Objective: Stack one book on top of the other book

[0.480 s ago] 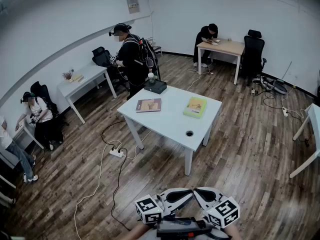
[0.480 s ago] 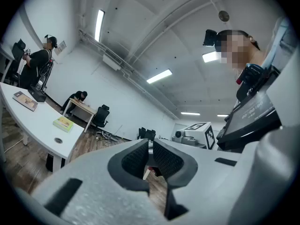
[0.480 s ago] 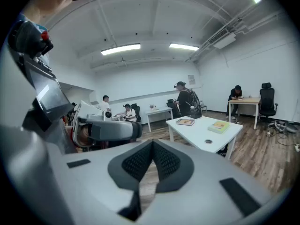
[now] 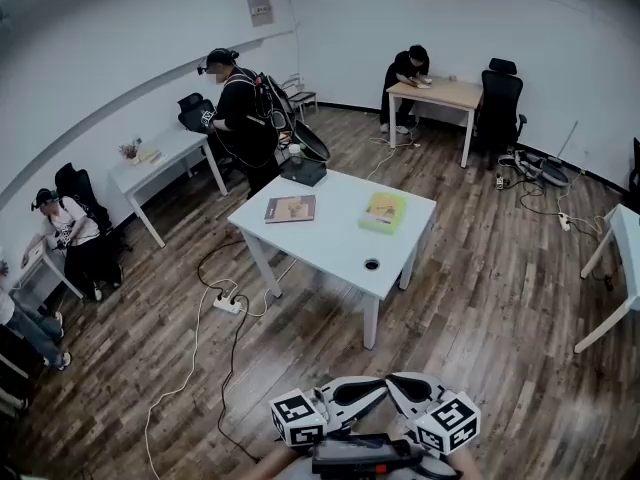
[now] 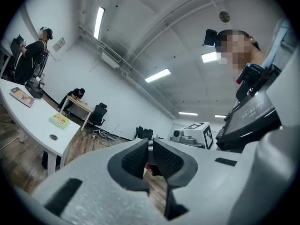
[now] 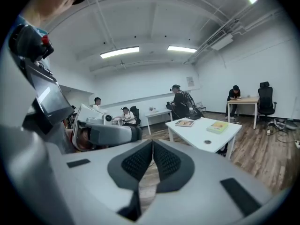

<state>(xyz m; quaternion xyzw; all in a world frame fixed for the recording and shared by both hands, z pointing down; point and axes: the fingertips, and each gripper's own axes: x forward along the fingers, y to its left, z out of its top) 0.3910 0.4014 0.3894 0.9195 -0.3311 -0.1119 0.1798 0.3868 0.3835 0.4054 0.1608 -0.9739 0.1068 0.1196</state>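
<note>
Two books lie apart on a white table (image 4: 330, 248) in the middle of the room: a brown one (image 4: 291, 208) toward its left and a thicker yellow-green one (image 4: 384, 211) toward its right. Both also show small in the right gripper view, the brown book (image 6: 185, 123) and the yellow-green book (image 6: 218, 126). My left gripper (image 4: 372, 387) and right gripper (image 4: 397, 385) are held close to my body at the bottom of the head view, far from the table, tips meeting. Both are shut with nothing between the jaws.
A black box (image 4: 304, 171) sits at the table's far corner, where a person with a backpack (image 4: 243, 118) stands. Other desks (image 4: 160, 160) with seated people line the left wall, another desk (image 4: 440, 93) stands at the back. Cables and a power strip (image 4: 230, 305) lie on the wooden floor.
The whole scene has slid slightly left and up in the head view. The person by the table has shifted left. Both grippers keep their place at the bottom.
</note>
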